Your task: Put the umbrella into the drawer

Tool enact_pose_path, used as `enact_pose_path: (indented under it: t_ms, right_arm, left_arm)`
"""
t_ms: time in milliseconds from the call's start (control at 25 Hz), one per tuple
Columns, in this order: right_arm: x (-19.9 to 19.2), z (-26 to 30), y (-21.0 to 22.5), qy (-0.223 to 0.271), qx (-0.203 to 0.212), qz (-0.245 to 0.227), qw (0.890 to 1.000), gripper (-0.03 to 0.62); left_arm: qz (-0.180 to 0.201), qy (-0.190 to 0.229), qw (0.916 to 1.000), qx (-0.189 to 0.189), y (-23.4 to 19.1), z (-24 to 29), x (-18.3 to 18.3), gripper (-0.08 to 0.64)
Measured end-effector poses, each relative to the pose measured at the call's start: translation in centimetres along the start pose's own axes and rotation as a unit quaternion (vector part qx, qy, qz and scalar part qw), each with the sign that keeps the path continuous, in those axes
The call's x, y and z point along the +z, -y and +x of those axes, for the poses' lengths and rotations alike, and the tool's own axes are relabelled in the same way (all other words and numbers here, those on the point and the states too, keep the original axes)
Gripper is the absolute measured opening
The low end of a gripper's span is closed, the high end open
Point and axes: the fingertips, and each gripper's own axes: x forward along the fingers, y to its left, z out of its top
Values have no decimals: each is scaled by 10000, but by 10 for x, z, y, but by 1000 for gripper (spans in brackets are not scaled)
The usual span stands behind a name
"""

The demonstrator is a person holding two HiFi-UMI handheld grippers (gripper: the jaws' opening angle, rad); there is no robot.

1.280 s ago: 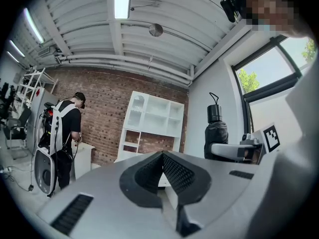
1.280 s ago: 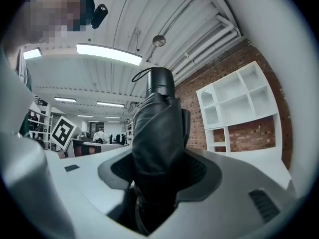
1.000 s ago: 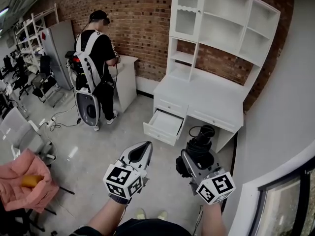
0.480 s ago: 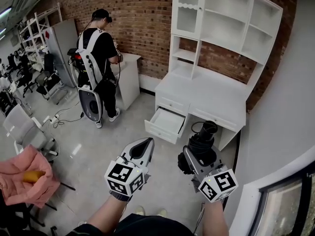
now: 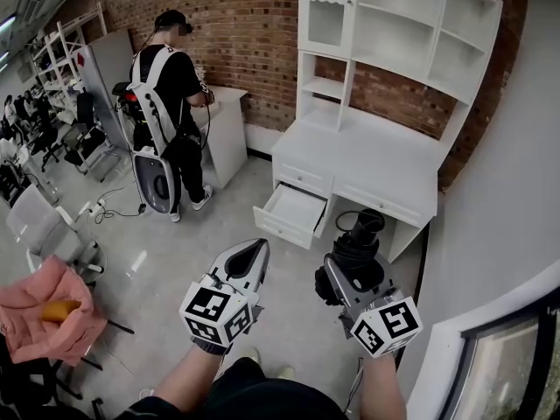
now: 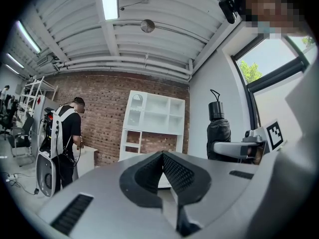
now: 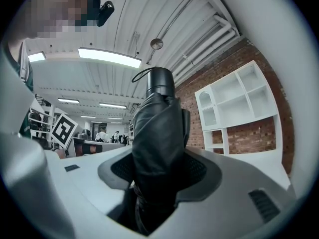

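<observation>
My right gripper [image 5: 348, 276] [image 7: 159, 176] is shut on a folded black umbrella [image 5: 359, 245] [image 7: 158, 143], which stands upright with its round handle end on top. My left gripper [image 5: 249, 259] [image 6: 163, 166] is shut with nothing between its jaws, held level beside the right one; the umbrella [image 6: 218, 131] shows at the right of the left gripper view. Ahead stands a white desk [image 5: 376, 160] with a shelf unit on top. Its left drawer [image 5: 289, 213] is pulled open and looks empty. Both grippers hang over the floor, short of the drawer.
A person [image 5: 171, 103] in black with a white harness stands at a small white table [image 5: 226, 134] by the brick wall, left of the desk. A pink cloth [image 5: 44, 313] lies over a chair at the lower left. A white wall and window [image 5: 503, 357] close the right side.
The desk and its open drawer have drifted slightly in the head view as the camera shifted. Both grippers keep their pose, the umbrella still held upright.
</observation>
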Motion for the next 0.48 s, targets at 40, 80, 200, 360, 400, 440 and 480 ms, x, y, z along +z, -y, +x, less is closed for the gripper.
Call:
enact_pose_path:
  t_ms: [40, 80, 200, 360, 400, 440, 480]
  right_arm:
    - [-1, 1, 2, 4, -10, 0, 10000, 216]
    - [-1, 3, 5, 8, -16, -2, 10000, 216]
    - [-3, 10, 13, -7, -32, 6, 10000, 216]
    - [-4, 22, 27, -20, -122, 50, 9999, 216]
    - [-5, 27, 30, -22, -136, 47, 9999, 216]
    - [-5, 33, 33, -29, -147, 41, 9999, 216]
    - [-6, 39, 36, -40, -157, 34, 9999, 216]
  left_arm:
    - [2, 8, 10000, 1, -1, 3, 0, 6]
    - [-2, 17, 10000, 4, -3, 6, 0, 6]
    - [-12, 10, 10000, -4, -7, 18, 0, 6]
    - [-27, -20, 10000, -71, -16, 37, -1, 6]
    - [-37, -23, 10000, -85, -20, 42, -1, 6]
    - [-47, -24, 9999, -99, -24, 47, -1, 6]
    - [-54, -21, 9999, -113, -29, 53, -1, 6]
